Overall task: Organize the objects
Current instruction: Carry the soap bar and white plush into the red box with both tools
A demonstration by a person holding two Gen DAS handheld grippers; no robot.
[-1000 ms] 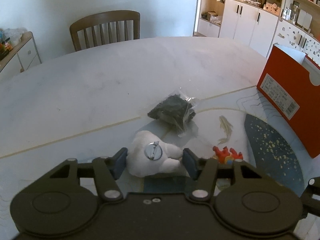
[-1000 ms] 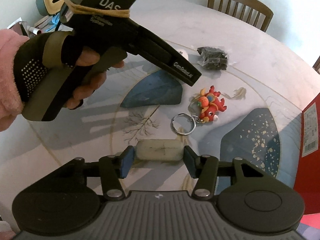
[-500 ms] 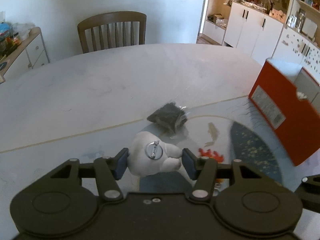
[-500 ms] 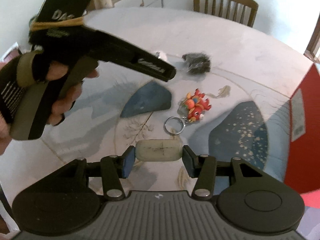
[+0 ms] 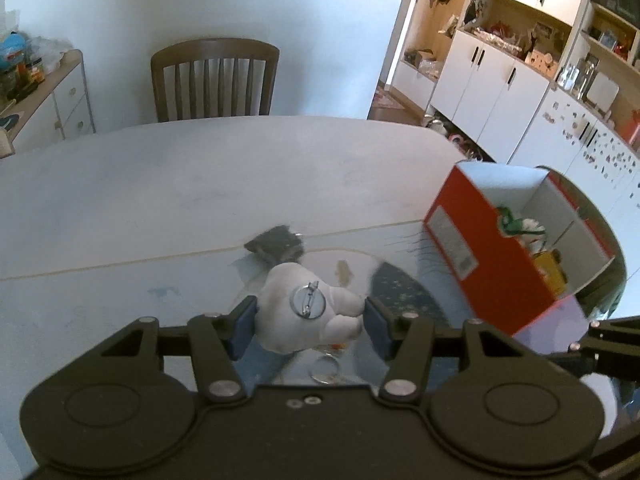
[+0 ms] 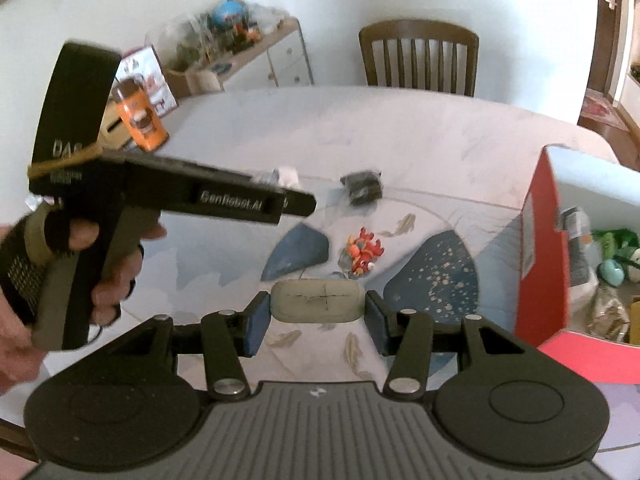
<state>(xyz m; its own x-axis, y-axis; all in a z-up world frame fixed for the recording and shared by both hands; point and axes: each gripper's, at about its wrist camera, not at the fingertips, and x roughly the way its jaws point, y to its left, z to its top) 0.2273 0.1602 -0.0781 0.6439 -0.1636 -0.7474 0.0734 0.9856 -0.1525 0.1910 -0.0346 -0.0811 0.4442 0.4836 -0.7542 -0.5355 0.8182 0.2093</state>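
My left gripper (image 5: pixel 310 322) is shut on a white plush toy (image 5: pixel 308 316) with a round metal pin badge, held above the table. My right gripper (image 6: pixel 318 312) is shut on a pale grey oblong block (image 6: pixel 318 306), also lifted. The left gripper's black body (image 6: pixel 180 200) and the hand holding it show at left in the right wrist view. On the table lie a dark packet (image 5: pixel 276 242) (image 6: pixel 362 188) and a red-orange dragon keychain (image 6: pixel 362 252); its key ring (image 5: pixel 326 372) peeks below the plush. An open red box (image 5: pixel 516 248) (image 6: pixel 548 240) stands to the right with several items inside.
A wooden chair (image 5: pixel 216 80) stands at the table's far edge. A sideboard (image 6: pixel 240 60) with clutter lines the wall at left, white cabinets (image 5: pixel 500 80) at right. An orange can (image 6: pixel 140 120) sits beyond the table's left edge. The table (image 5: pixel 200 184) has a painted blue pattern.
Both grippers have risen with their objects and swung right; the red box's open inside now shows in both views.
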